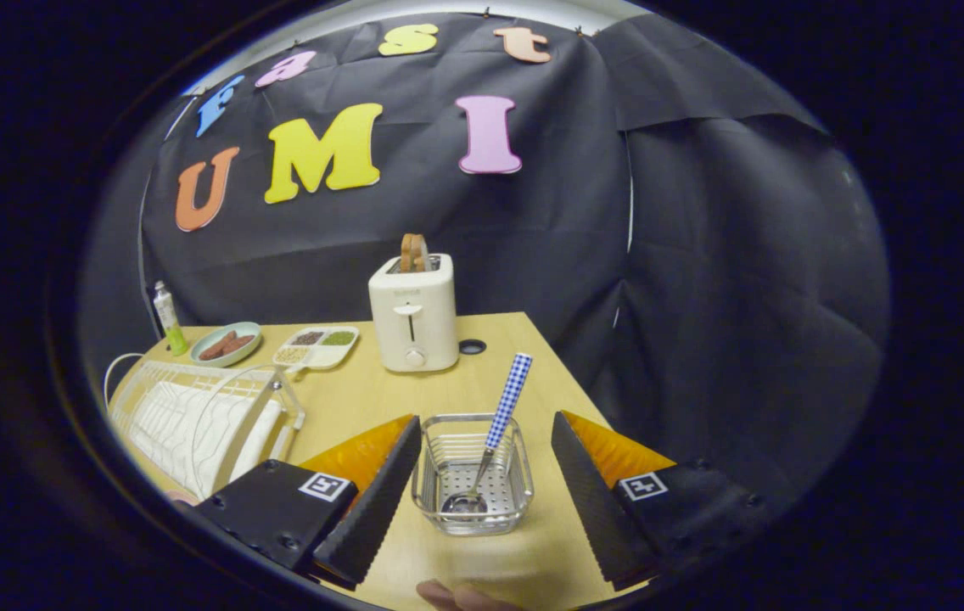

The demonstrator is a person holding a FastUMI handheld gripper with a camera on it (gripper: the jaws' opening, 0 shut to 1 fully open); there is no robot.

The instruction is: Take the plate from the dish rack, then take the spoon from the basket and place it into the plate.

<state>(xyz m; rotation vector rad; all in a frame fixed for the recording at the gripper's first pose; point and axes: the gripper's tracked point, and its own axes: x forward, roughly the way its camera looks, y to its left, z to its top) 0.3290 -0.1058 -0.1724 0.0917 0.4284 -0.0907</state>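
spoon (pixel 495 433) standing bowl-down in small wire basket (pixel 472 475), handle with checked grip leaning up and away past the far rim, toward the table's right edge. looks light and stiff; metal bowl and neck probably slick, checked grip likely the better place to pinch, high up where it clears the rim. thin shaft, so liable to pivot or slide if caught off-centre.

gripper (pixel 486 484) spread wide, holding nothing; fingers flanking the basket, one each side, basket sitting between them and slightly ahead. no contact visible with basket or spoon. basket itself looks light too, apt to skid or tip if a finger knocks its wall.

dish rack (pixel 202 416) to the left of the left finger, white wire, with plate (pixel 232 428) apparently standing on edge in it behind a wire hoop. plate judged stiff, breakable, smooth; rim the only sensible hold. appears not yet taken out, so the spoon has nowhere to go for now.

further back on wooden table (pixel 346 399): toaster (pixel 414 314) with toast (pixel 413 253) up in the slot, straight beyond the basket; divided tray (pixel 316 346) of grains and small dish (pixel 227 343) with brown pieces to its left; tube (pixel 168 318) at far left corner. all well apart from basket, nothing crowding the spoon handle. fingertip-like shape of a hand (pixel 465 596) just below the basket, near the table's front edge.
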